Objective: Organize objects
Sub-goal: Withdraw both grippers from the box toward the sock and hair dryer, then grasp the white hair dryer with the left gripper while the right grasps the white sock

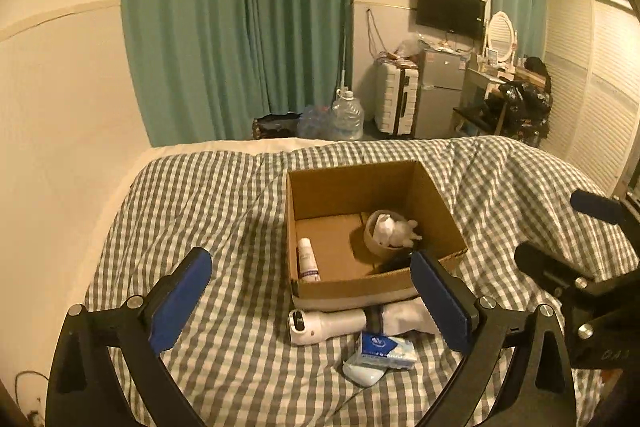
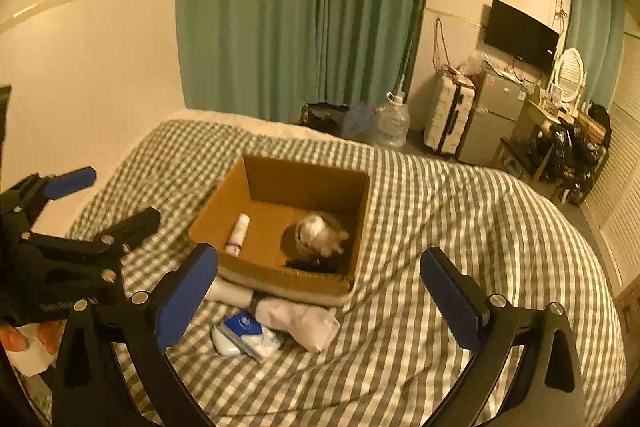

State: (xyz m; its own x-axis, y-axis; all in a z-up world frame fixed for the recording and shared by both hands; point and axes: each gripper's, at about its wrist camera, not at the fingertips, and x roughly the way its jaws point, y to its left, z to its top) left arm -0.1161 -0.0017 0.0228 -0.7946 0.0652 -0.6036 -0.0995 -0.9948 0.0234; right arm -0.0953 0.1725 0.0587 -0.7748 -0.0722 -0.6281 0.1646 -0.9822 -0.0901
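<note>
An open cardboard box (image 1: 432, 195) (image 2: 224, 203) sits on the checked bed. Inside lie a white tube (image 1: 308, 261) (image 2: 238, 233), a tape roll (image 1: 374, 243) holding a white fluffy toy (image 1: 396, 231) (image 2: 324, 233), and a dark item (image 2: 308, 264). In front of the box lie a white handheld device (image 1: 326, 325) (image 2: 228, 291), a folded white cloth (image 1: 408, 317) (image 2: 300, 321), a blue tissue pack (image 1: 386, 347) (image 2: 246, 327) and a pale oval object (image 1: 362, 375) (image 2: 224, 343). My left gripper (image 1: 310, 303) (image 2: 120, 199) is open above them. My right gripper (image 2: 320, 291) (image 1: 560, 231) is open, right of the left one.
The checked duvet (image 1: 200, 207) (image 2: 460, 227) covers the bed, with a wall on the left. Beyond the bed's far edge stand a water jug (image 1: 348, 115), a suitcase (image 1: 396, 99), a small fridge (image 1: 440, 91) and green curtains (image 1: 240, 27).
</note>
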